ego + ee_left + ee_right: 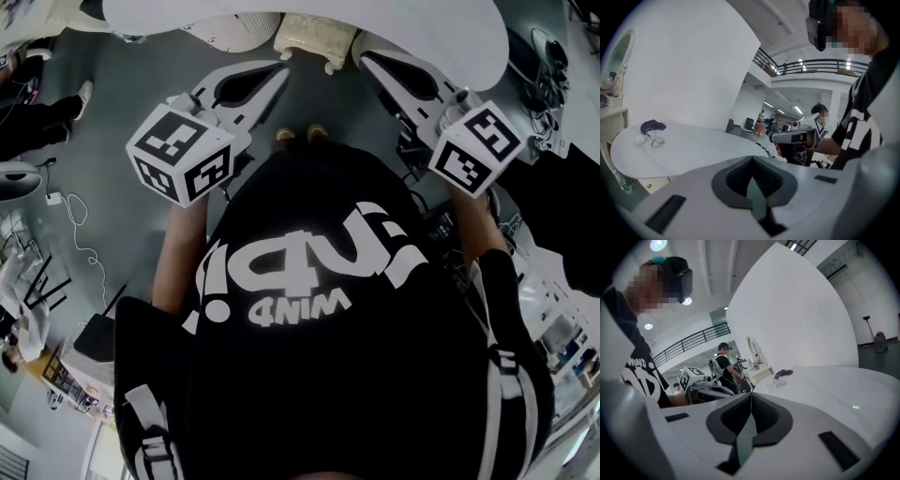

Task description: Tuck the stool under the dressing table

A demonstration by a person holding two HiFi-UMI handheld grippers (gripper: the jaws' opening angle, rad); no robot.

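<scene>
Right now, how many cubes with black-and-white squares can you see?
2. The left cube sits on the left claw, the right cube on the right claw. None looks hidden.

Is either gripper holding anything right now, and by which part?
Nothing is held. The left gripper and the right gripper are both shut with nothing between their jaws.

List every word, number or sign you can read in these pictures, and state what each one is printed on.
"MIND": small white word on the person's black shirt, seen reversed in the head view.
Large white lettering above it: too distorted to read.
Left marker cube and right marker cube: black-and-white square codes only, no letters or numbers.
Nothing else is legible in any view.
</scene>
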